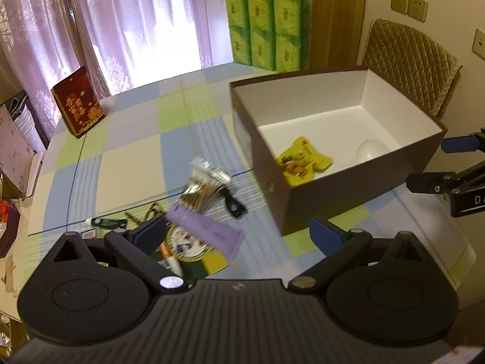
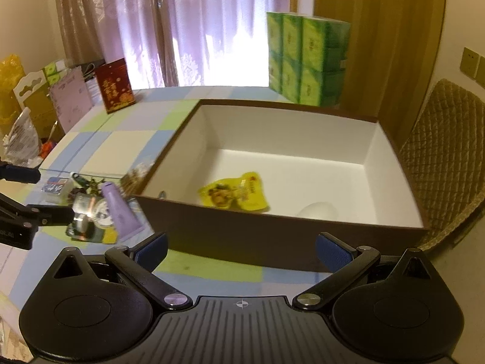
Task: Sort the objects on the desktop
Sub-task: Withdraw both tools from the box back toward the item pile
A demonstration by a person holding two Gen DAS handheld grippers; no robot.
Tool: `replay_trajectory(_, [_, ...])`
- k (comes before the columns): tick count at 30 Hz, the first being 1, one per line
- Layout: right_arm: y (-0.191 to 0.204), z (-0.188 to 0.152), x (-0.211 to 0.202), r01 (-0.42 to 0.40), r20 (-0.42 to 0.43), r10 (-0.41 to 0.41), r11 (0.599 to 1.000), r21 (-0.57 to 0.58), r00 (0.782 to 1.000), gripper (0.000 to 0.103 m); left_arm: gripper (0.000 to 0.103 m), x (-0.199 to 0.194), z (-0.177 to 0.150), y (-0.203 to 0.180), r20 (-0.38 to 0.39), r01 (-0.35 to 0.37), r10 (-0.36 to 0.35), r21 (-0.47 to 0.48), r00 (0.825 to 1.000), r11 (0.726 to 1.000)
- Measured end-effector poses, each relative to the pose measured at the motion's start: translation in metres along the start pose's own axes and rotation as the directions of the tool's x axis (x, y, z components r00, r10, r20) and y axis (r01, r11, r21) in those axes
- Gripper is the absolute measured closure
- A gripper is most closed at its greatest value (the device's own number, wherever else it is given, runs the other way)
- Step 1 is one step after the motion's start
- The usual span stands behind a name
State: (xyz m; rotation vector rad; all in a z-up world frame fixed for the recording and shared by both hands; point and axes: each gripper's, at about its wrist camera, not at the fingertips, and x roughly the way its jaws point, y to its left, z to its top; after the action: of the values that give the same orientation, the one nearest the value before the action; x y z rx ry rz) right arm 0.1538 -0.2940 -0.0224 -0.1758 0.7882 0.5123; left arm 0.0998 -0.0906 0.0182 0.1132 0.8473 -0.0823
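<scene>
Brown box (image 2: 272,236) holding yellow snack pouch (image 2: 235,195), left claw (image 1: 239,236) released, right claw (image 2: 241,248) released

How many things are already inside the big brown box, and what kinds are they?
Yellow snack pouch: 1
White egg-shaped object: 1
Total in the brown box: 2
</scene>
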Motion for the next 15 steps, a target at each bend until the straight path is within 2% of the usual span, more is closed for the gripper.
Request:
replay_trajectory(8, [0.053, -0.01, 0.016, -0.048, -0.055, 0.049, 0.999, 0.005, 0.997, 0.002, 0.004, -0.007, -0.027, 0.046, -0.033, 0.001, -0.002, -0.014, 0.999, 1.0])
replay_trajectory(15, [0.098, -0.019, 0.042, -0.096, -0.115, 0.094, 0.995, -0.011, 0.989, 0.002, 0.004, -0.008, -0.056, 0.093, -0.09, -0.028, 0.023, -0.059, 0.996, 0.998])
